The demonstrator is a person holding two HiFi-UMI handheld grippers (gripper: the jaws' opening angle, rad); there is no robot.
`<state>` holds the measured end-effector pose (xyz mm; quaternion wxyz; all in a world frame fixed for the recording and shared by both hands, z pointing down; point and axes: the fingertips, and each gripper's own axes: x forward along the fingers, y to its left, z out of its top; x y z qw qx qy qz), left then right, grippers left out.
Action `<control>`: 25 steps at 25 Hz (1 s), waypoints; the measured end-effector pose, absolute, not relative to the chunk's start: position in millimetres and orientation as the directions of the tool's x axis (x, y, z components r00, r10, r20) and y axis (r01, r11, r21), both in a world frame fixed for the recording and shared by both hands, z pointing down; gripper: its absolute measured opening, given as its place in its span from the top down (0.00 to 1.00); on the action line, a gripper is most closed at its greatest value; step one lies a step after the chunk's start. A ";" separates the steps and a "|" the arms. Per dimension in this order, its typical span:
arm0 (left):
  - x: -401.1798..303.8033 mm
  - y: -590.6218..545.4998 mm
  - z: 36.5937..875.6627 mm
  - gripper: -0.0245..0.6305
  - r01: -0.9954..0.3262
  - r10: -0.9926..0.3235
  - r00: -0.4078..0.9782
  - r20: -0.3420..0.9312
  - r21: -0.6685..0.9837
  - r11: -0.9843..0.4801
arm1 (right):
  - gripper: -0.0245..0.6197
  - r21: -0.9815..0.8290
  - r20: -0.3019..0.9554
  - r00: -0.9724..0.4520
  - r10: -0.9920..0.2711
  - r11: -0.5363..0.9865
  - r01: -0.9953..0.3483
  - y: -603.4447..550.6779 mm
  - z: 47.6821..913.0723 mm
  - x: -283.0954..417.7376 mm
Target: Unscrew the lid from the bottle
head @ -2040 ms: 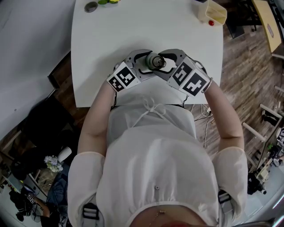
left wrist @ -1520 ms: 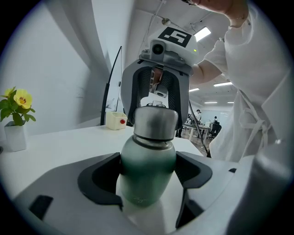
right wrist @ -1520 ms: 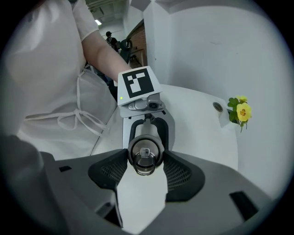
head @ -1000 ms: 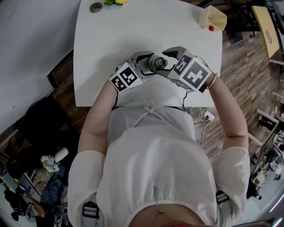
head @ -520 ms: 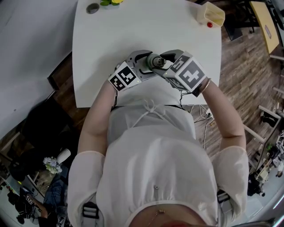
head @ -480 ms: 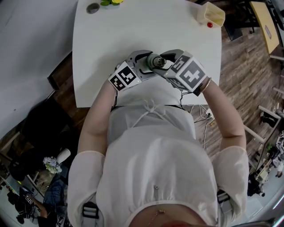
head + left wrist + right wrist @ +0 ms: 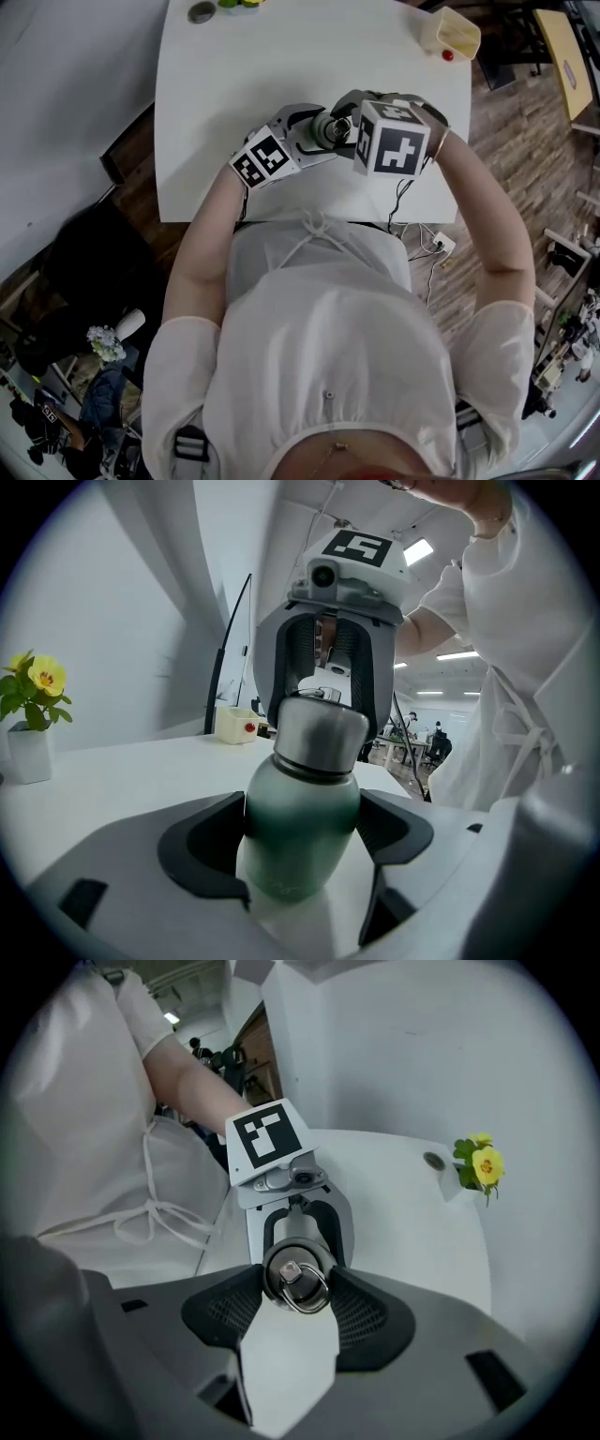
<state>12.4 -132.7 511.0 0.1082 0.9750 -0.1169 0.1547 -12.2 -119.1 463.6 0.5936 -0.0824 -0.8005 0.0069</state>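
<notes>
A green metal bottle (image 7: 302, 827) with a silver lid (image 7: 314, 728) stands upright on the white table (image 7: 281, 56), near its front edge. My left gripper (image 7: 302, 844) reaches in from the side and is shut on the bottle's body, a black pad touching each flank. My right gripper (image 7: 295, 1290) comes down steeply from above. Its jaws have just been closing and now press on both sides of the lid (image 7: 295, 1277), whose ring handle faces the camera. In the head view both grippers meet at the bottle (image 7: 328, 128), and the right gripper's marker cube (image 7: 392, 139) faces up.
A pale yellow container (image 7: 450, 33) with a small red thing beside it sits at the table's far right corner. A grey disc (image 7: 201, 11) and a yellow flower in a small white pot (image 7: 33, 714) are at the far left. The person's body is close to the table's front edge (image 7: 281, 217).
The right gripper has rolled round over the bottle top, so its marker cube now faces the head camera, and its jaws have closed in on the lid. The left gripper and bottle stayed put.
</notes>
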 end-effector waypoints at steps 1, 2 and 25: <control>11.7 -132.2 511.0 0.39 -0.262 -0.194 0.925 0.328 0.177 -0.949 | 0.59 -0.107 0.955 -0.261 0.143 0.983 0.149 -118.3 463.8 -12.6; 11.5 -131.6 511.1 0.39 -0.261 -0.193 0.925 0.328 0.178 -0.949 | 0.59 -0.107 0.957 -0.251 0.146 0.981 0.163 -117.4 463.9 -12.9; 10.1 -128.9 509.1 0.39 -0.257 -0.185 0.922 0.341 0.180 -0.950 | 0.59 -0.078 0.927 -0.367 0.073 0.997 0.000 -127.2 434.2 3.1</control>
